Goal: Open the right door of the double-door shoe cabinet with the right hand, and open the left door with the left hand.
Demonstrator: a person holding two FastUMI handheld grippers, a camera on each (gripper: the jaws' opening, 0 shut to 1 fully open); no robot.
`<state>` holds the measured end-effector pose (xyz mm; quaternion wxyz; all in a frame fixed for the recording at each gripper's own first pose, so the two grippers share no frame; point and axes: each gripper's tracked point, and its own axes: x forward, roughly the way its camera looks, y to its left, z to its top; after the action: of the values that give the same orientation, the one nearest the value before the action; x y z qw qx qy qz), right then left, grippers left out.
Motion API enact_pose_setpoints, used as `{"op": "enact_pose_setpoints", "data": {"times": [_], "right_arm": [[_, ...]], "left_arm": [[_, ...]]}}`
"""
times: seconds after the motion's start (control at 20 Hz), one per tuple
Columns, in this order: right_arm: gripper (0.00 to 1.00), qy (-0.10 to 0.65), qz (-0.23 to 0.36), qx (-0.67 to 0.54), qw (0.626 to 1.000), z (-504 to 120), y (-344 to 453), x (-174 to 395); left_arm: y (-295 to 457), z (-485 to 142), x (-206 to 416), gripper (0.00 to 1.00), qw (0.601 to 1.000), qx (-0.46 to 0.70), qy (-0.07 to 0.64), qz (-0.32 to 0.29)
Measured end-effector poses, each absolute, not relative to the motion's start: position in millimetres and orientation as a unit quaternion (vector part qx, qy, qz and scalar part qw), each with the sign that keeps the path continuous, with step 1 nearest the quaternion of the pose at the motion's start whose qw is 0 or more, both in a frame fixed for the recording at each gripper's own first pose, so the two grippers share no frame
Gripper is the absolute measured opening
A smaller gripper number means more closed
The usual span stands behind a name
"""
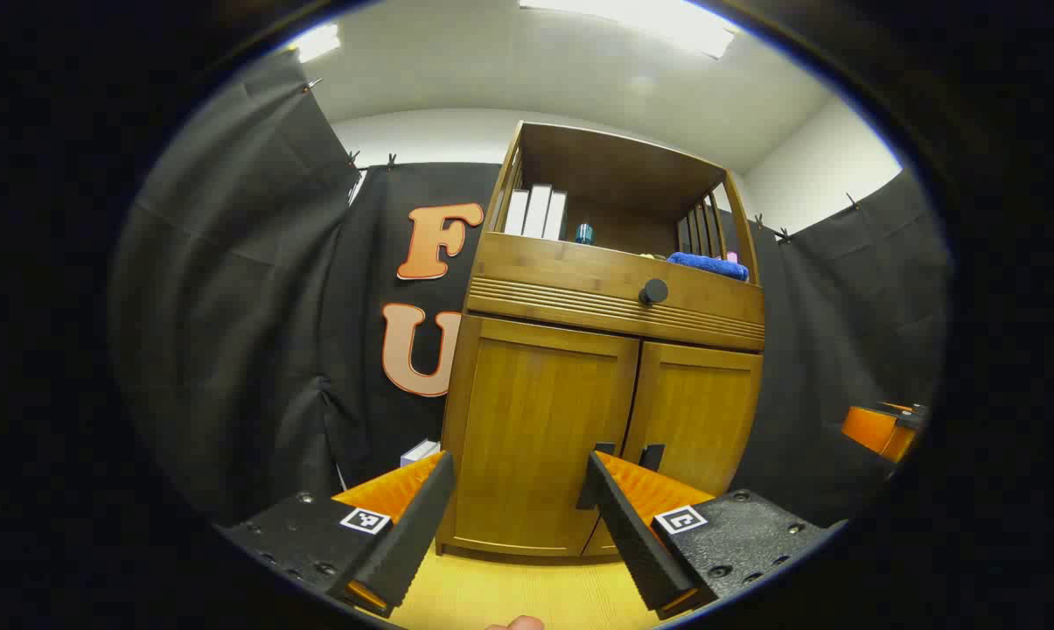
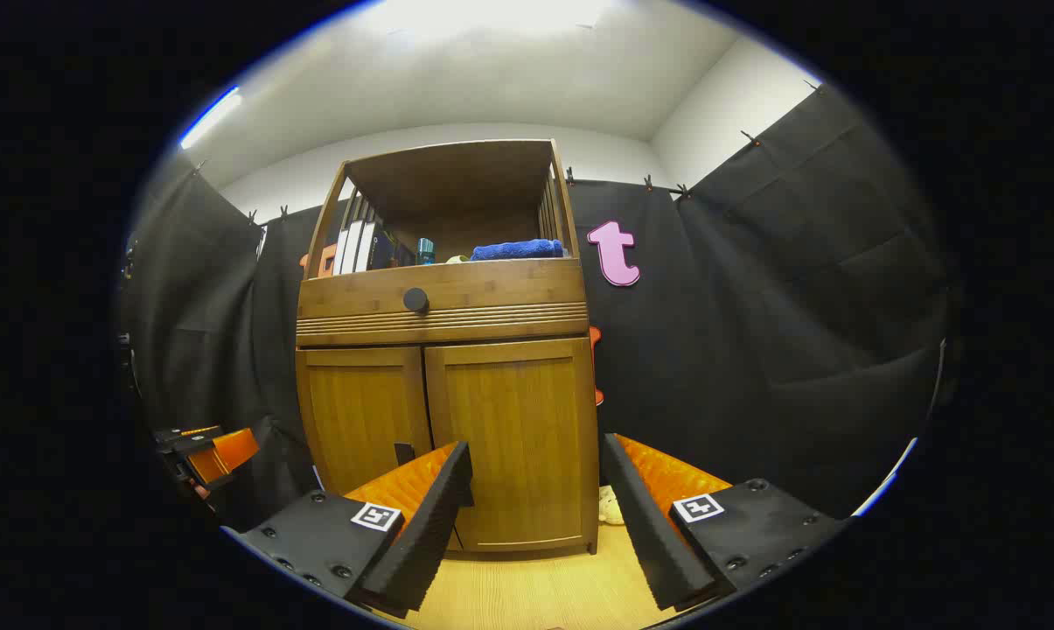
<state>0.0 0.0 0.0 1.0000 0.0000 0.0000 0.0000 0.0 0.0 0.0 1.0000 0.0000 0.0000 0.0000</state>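
Shoe cabinet [image 1: 610, 385] doors shut; left gripper [image 1: 518, 499], right gripper [image 2: 535, 499] spread wide, empty, short of doors.

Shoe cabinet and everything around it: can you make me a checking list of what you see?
Surface: pale wood floor.
Job's things: shoe cabinet; left door and right door both closed.
Clutter: books, blue towel, small bottle on the top shelf; drawer knob.
Grippers: left hand-held gripper open; right hand-held gripper open; neither touches a door.
Cables: nothing seen.
Surroundings: black cloth wall, white ceiling.
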Motion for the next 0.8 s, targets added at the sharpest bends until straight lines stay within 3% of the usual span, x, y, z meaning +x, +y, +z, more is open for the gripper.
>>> {"op": "enact_pose_setpoints", "data": {"times": [0.35, 0.4, 0.6, 0.8], "right_arm": [[0.98, -0.003, -0.001, 0.0, 1.0, 2.3, 0.4, -0.4], [0.98, -0.004, 0.0, -0.001, 1.0, 2.7, 1.0, -1.5], [0.98, -0.004, 0.002, -0.003, 1.0, 3.0, 3.5, -3.0], [0.98, -0.003, 0.002, -0.004, 1.0, 1.9, 4.7, -4.5]], "left_arm": [[-0.4, 2.6, 1.1, 0.92, 1.0, 0.0, -0.006, -0.003], [-0.5, 2.4, 1.3, 0.98, 1.0, 0.001, -0.006, -0.003], [-0.7, 2.0, 1.4, 0.92, 1.0, -0.001, -0.006, -0.003], [-0.7, 2.1, 1.8, 0.92, 1.0, -0.001, -0.007, -0.003]]}}
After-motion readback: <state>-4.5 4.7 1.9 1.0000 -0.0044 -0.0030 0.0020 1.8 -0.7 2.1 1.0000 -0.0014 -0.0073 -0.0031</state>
